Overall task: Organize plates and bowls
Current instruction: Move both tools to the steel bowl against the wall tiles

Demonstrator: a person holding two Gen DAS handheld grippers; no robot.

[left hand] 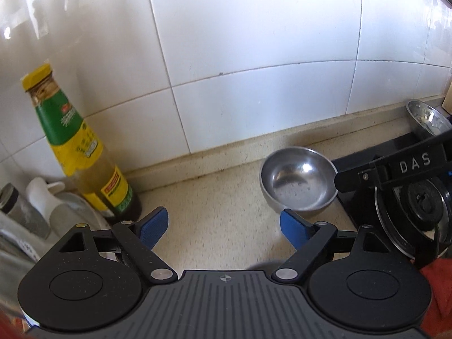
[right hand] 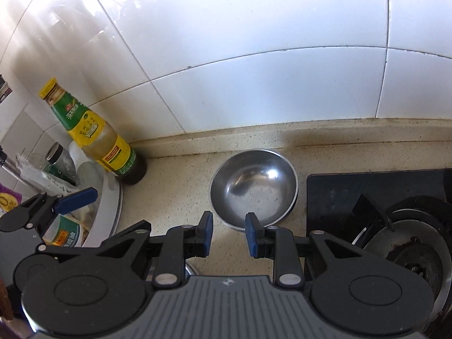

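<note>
A small steel bowl point(left hand: 296, 180) sits upright on the beige counter by the wall, left of the black stove; it also shows in the right wrist view point(right hand: 254, 186). My left gripper point(left hand: 224, 228) is open wide and empty, hovering over bare counter just left of and nearer than the bowl. My right gripper point(right hand: 228, 236) is open with a narrower gap, empty, just in front of the bowl's near rim. A second steel bowl point(left hand: 426, 118) stands at the far right by the wall. A white plate point(right hand: 108, 197) lies at the left.
A green-and-yellow sauce bottle point(left hand: 82, 147) stands by the wall at left, also in the right wrist view point(right hand: 99, 135). Jars and packets crowd the left corner point(right hand: 56, 161). The black gas stove with its burner point(right hand: 409, 248) fills the right. White tiled wall behind.
</note>
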